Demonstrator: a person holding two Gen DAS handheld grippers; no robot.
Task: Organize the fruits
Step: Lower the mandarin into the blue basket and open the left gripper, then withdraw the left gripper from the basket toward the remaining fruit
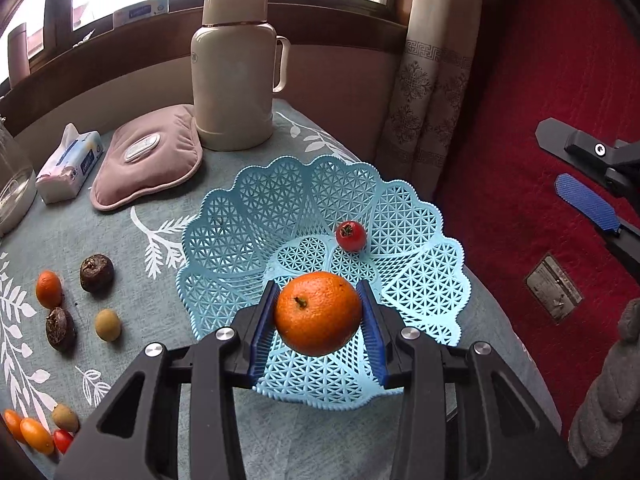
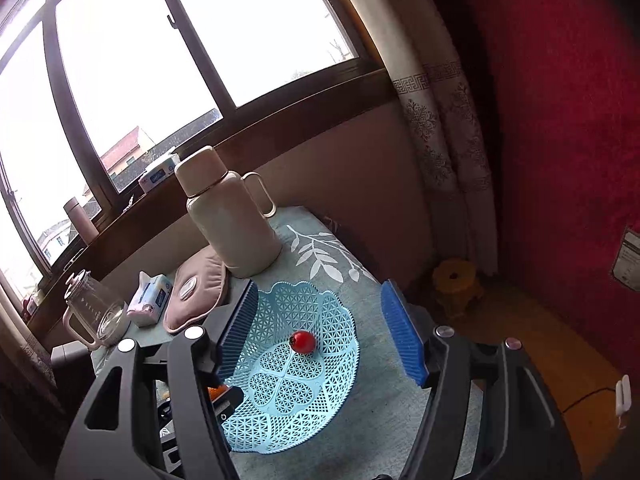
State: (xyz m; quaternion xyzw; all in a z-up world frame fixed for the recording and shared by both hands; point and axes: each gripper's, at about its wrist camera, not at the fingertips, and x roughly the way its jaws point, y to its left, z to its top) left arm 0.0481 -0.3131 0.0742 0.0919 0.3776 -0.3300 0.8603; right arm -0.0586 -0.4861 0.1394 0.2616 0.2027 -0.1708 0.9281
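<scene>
a: how far along am i with the fruit?

b: early, i judge. only one small red cherry tomato (image 1: 351, 236) lies in the pale blue lattice plastic basket (image 1: 224, 220). a round orange tangerine (image 1: 318, 313) sits between the pads of my left claw (image 1: 319, 322), over the basket's near side.

a: and what is left?

b: plenty on the teal leaf-print desk (image 1: 160, 352): a smaller orange citrus (image 1: 49, 289), two dark wrinkled round fruits (image 1: 96, 273), two tan round ones (image 1: 107, 325), and some orange and red little ones at the near edge (image 1: 36, 434).

a: is the left claw gripping?

b: the jaws stand partly apart. the left pad seems to touch the peel, the right shows a thin gap, so i read it as letting go.

a: the right claw (image 2: 320, 334)?

b: spread wide and empty, above the basket.
</scene>
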